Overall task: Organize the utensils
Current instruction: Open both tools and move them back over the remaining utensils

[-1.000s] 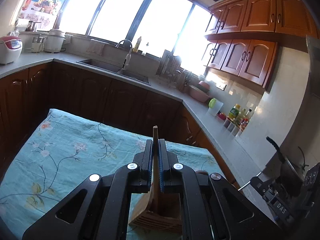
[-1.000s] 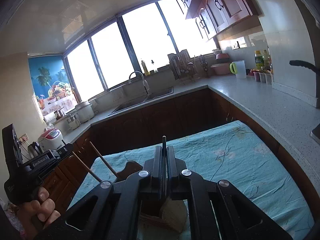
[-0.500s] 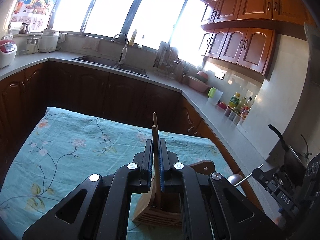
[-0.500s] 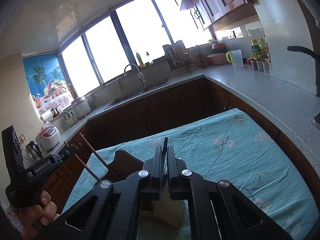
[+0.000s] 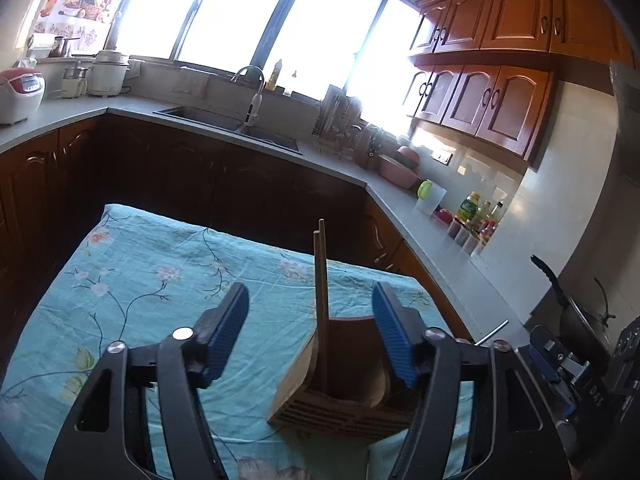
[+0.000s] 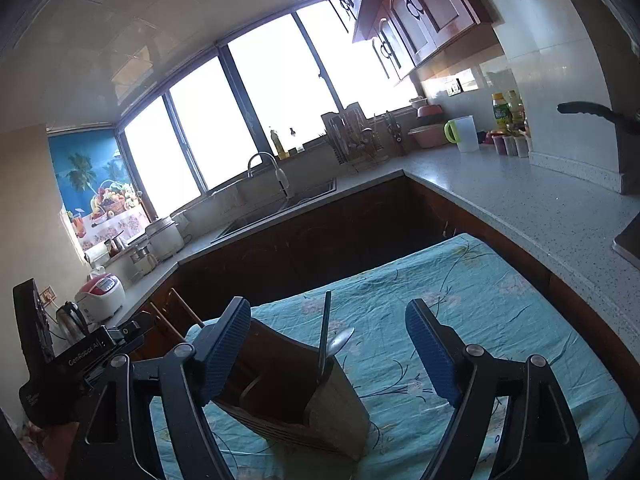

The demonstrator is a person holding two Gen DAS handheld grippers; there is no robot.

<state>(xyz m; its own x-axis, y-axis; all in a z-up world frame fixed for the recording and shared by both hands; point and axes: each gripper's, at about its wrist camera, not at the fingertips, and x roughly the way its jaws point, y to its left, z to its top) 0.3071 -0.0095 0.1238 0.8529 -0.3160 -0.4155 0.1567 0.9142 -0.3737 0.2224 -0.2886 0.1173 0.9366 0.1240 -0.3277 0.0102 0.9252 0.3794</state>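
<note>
Chopsticks (image 5: 322, 300) are standing in the wooden holder (image 5: 340, 396) now, and we've just been opening both sets of tongs, so nothing is gripped anymore. Our left gripper (image 5: 310, 332) has its blue pads spread wide either side of the holder's left compartment, with the chopsticks upright between them but not touched. Over on the right gripper (image 6: 328, 350), same story: jaws have just been opening, and the spoon (image 6: 326, 344) sits handle-up in the holder's right-hand compartment, free of the pads.

Everything we care about is relative to that holder, which sits on the floral blue cloth (image 5: 160, 280) at the near edge, right under both grippers. Rest of the cloth beyond the holder looks bare from both wrist views, so we can't spot any more loose utensils waiting.

Our guess on progress: both drops are done and this looks like the tail end of the job. What's left is probably just backing both hands away from the holder without knocking the chopsticks or tipping it, since the pads are quite near.
</note>
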